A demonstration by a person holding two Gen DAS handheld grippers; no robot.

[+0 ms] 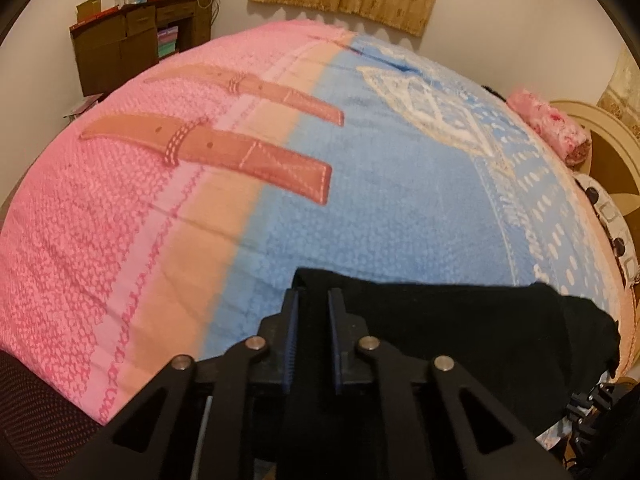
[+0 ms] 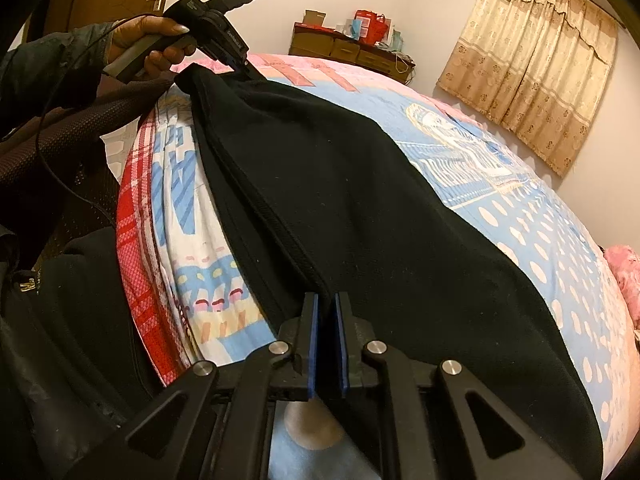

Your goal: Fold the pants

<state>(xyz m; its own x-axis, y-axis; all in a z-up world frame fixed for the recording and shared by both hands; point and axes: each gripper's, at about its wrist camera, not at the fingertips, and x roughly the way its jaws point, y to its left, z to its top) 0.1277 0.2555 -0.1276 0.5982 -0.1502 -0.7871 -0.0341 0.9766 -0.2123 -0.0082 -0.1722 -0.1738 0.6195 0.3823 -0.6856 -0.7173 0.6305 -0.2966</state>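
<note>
The black pants (image 2: 360,200) lie stretched along the near edge of the bed, between my two grippers. My right gripper (image 2: 326,300) is shut on one end of the pants, with the black cloth pinched between its blue pads. My left gripper (image 1: 313,296) is shut on the other end of the pants (image 1: 460,328). In the right wrist view the left gripper (image 2: 244,68) shows at the far end, held by a hand, with the cloth gathered at its tip. The pants' edge seam (image 2: 264,208) runs between the two.
The bed carries a pink and blue blanket (image 1: 360,208) with brown strap prints. A pink rolled cloth (image 1: 548,128) lies near the headboard (image 1: 612,148). A dark cabinet (image 1: 136,40) stands by the far wall, and curtains (image 2: 532,72) hang on the wall. The person's body (image 2: 60,300) is close at the left.
</note>
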